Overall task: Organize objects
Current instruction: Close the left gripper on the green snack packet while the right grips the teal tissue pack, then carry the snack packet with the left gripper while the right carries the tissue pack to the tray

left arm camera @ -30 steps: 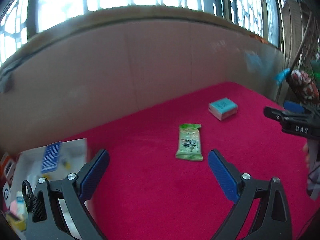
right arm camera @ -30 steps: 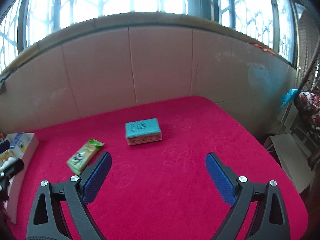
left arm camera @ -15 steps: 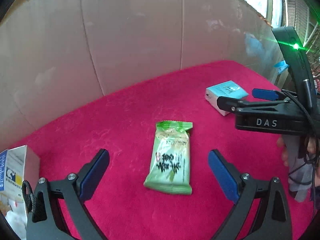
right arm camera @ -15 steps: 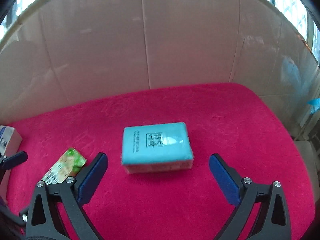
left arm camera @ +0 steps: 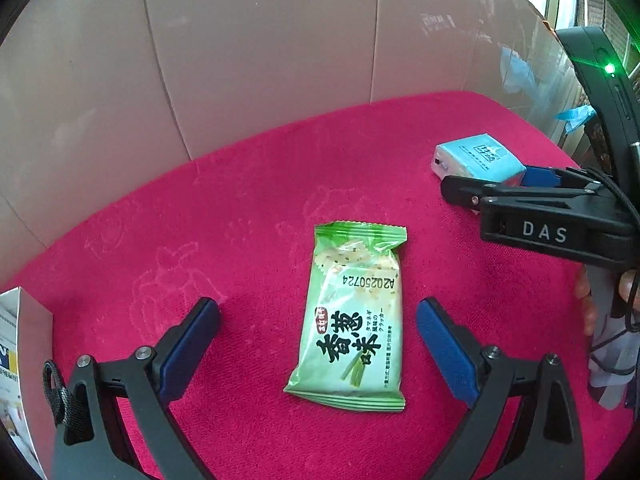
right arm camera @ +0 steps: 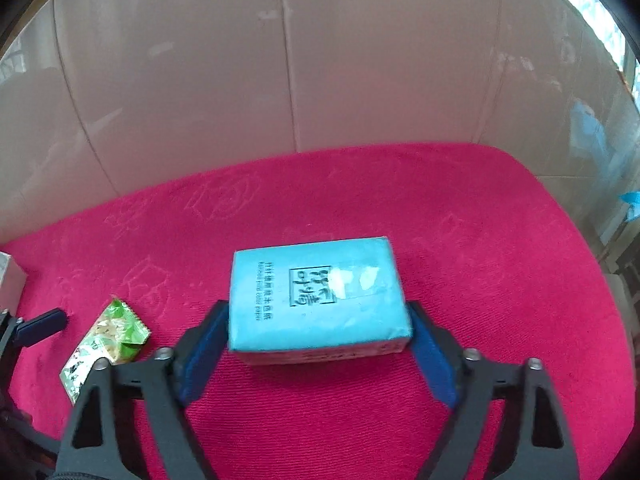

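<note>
Between the right tongs, closing, a blue pack lies crosswise, pads touching its ends. Left tongs are spread around the snack, lying lengthwise.

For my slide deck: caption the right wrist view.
Right tongs closing around a blue tissue pack on the red tablecloth, green cracker packet lying at left.
</note>
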Action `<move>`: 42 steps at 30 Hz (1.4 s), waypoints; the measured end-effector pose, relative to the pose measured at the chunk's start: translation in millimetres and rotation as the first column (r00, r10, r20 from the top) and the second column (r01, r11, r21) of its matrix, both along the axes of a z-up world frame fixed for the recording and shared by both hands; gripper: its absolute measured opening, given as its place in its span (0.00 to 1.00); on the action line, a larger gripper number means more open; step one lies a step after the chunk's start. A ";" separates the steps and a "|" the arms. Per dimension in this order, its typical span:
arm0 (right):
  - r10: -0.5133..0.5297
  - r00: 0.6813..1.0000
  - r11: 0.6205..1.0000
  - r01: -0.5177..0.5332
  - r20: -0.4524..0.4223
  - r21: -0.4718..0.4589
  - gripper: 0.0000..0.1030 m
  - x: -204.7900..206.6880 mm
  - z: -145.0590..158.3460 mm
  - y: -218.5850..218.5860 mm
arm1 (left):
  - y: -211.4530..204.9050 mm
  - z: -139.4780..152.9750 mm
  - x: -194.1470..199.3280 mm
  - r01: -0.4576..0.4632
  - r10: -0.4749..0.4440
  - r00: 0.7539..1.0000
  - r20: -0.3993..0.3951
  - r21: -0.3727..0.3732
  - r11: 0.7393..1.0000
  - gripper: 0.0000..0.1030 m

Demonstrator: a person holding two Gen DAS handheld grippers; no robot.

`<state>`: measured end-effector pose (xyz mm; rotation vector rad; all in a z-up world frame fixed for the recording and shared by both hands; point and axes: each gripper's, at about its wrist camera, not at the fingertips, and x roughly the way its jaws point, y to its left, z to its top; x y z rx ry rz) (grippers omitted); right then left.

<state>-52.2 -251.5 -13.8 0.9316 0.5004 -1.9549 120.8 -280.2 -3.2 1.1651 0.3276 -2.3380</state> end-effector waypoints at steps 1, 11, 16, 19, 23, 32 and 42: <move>0.001 1.000 1.000 -0.001 -0.009 0.004 0.77 0.6 -1.1 -2.3 | -0.8 0.7 2.0 0.000 0.000 1.000 0.001 -0.004 1.000 0.96; 0.013 0.997 1.000 -0.010 -0.070 0.030 0.76 7.2 -2.0 -8.1 | 10.0 6.9 7.6 0.074 -0.075 0.997 -0.013 -0.054 0.996 0.58; -0.015 0.999 1.000 0.016 -0.051 0.022 0.76 1.2 -2.7 -6.0 | 9.3 8.7 9.4 0.099 -0.101 0.995 -0.022 -0.049 0.994 0.48; -0.022 0.998 0.999 0.023 -0.053 0.022 0.76 0.5 -2.5 -6.4 | 0.1 10.3 14.0 0.088 -0.088 0.995 -0.041 -0.022 0.996 0.43; -0.025 0.998 0.999 0.026 -0.055 0.023 0.76 0.5 -2.5 -7.2 | -5.3 12.3 16.8 0.082 -0.082 0.996 -0.043 -0.021 0.996 0.40; -0.091 0.991 0.996 0.089 -0.096 -0.027 0.76 -0.7 5.3 4.6 | -13.5 18.4 23.4 0.060 -0.062 0.997 -0.050 -0.029 0.998 0.36; -0.135 0.973 0.988 0.119 -0.188 -0.095 0.76 12.3 18.5 14.9 | 10.5 11.8 18.9 -0.004 -0.003 0.998 -0.069 -0.101 0.995 0.36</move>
